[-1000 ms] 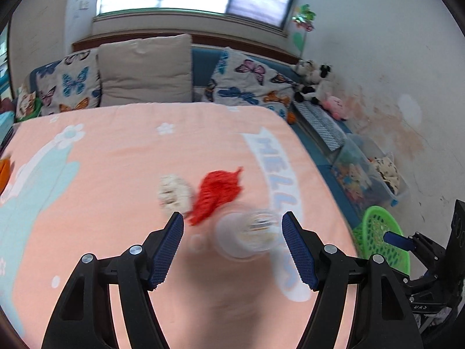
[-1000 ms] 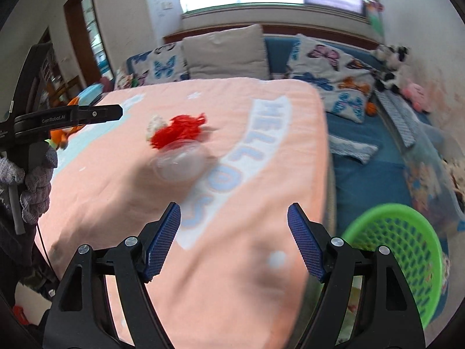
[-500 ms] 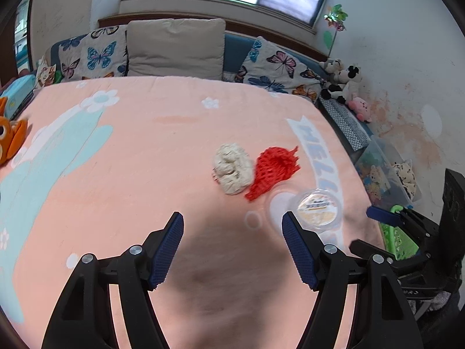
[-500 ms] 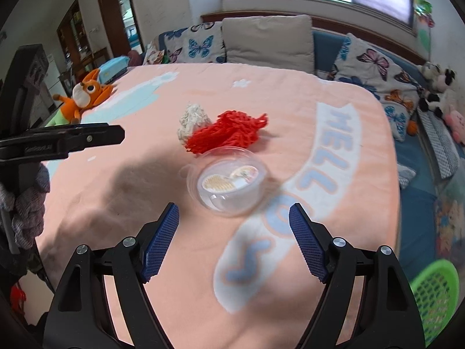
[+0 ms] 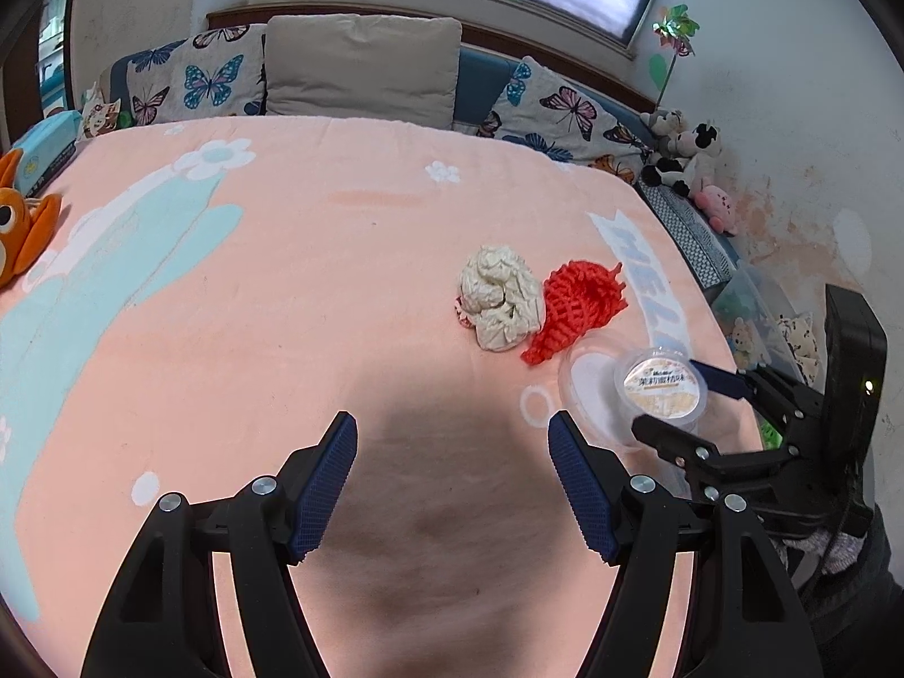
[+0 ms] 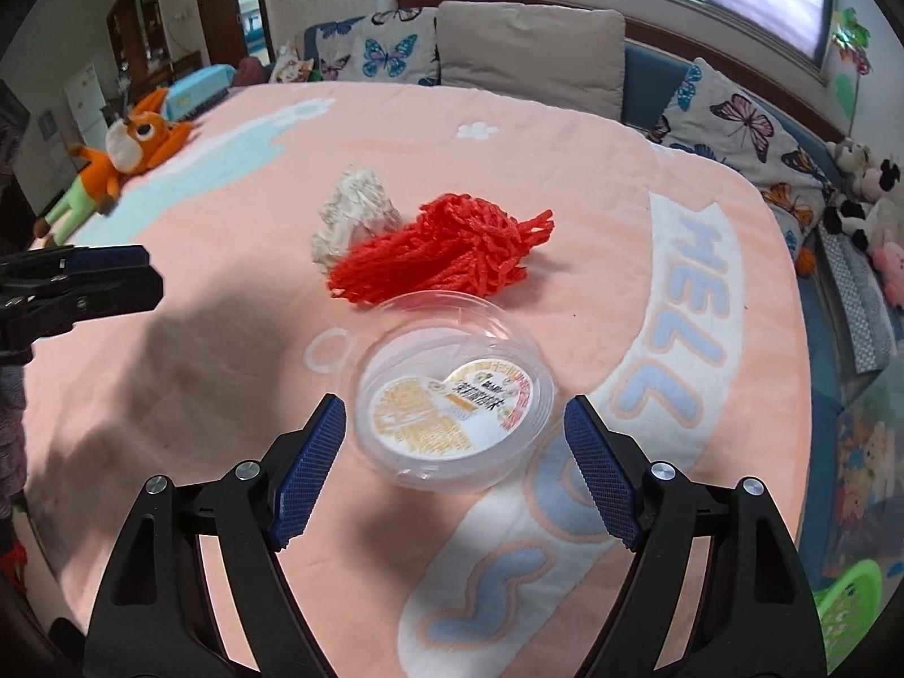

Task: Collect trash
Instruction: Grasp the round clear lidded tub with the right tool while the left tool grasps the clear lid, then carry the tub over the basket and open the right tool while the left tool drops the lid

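Three pieces of trash lie on the peach blanket (image 5: 226, 339). They are a crumpled whitish paper wad (image 5: 500, 294) (image 6: 353, 209), a red foam net (image 5: 582, 299) (image 6: 452, 248) and a clear plastic cup with a printed lid (image 5: 661, 390) (image 6: 452, 395). My right gripper (image 6: 455, 469) straddles the cup, its jaws closing, the pads still clear of its sides. It also shows in the left wrist view (image 5: 669, 398). My left gripper (image 5: 452, 480) (image 6: 144, 271) is open over bare blanket, left of the wad, holding nothing.
A green basket (image 6: 847, 604) stands on the floor past the bed's right edge. An orange fox toy (image 6: 130, 141) lies at the far left. Pillows (image 5: 361, 62) line the headboard, and plush toys (image 5: 683, 152) sit by the wall.
Both grippers came down closer to the bed. The right one swung left from the basket side onto the cup. The left one shifted left, off the cup, over bare blanket.
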### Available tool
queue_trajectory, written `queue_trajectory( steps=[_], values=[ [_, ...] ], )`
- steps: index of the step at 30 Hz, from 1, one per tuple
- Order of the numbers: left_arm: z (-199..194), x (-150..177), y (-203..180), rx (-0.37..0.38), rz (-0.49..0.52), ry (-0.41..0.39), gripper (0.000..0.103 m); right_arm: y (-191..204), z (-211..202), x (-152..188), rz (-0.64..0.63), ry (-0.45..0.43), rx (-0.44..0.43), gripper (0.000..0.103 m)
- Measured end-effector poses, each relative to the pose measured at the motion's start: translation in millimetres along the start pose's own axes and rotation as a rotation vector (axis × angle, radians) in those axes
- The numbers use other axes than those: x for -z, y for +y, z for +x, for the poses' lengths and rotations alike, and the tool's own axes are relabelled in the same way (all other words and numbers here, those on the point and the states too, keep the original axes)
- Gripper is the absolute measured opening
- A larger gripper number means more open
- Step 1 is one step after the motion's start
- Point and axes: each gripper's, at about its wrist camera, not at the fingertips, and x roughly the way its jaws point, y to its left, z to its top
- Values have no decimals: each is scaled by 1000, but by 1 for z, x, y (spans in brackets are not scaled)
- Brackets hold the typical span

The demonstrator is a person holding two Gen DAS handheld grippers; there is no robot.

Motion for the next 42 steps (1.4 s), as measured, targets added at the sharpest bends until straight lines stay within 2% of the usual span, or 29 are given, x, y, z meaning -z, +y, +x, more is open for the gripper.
queue_trajectory(
  steps=[4, 14, 18, 23, 30, 39, 42],
  values=[
    [6, 3, -5, 11, 10, 11, 67, -2, -2, 1, 16, -9, -14, 64],
    [20, 2, -28, 38, 45, 26, 67, -13, -45, 10, 60, -82, -49, 64],
    [29, 2, -42, 54, 63, 38, 63, -18, -67, 21, 69, -113, -39, 64],
    [45, 0, -60, 68, 85, 56, 55, -27, -93, 36, 93, -141, -17, 64],
    [74, -5, -74, 71, 84, 92, 39, -48, -118, 60, 158, -169, 20, 64],
    [96, -10, -67, 58, 43, 109, 23, -85, -140, 99, 266, -166, 96, 64],
    [97, -11, -67, 66, 46, 112, 9, -97, -148, 111, 302, -170, 120, 64]
  ],
)
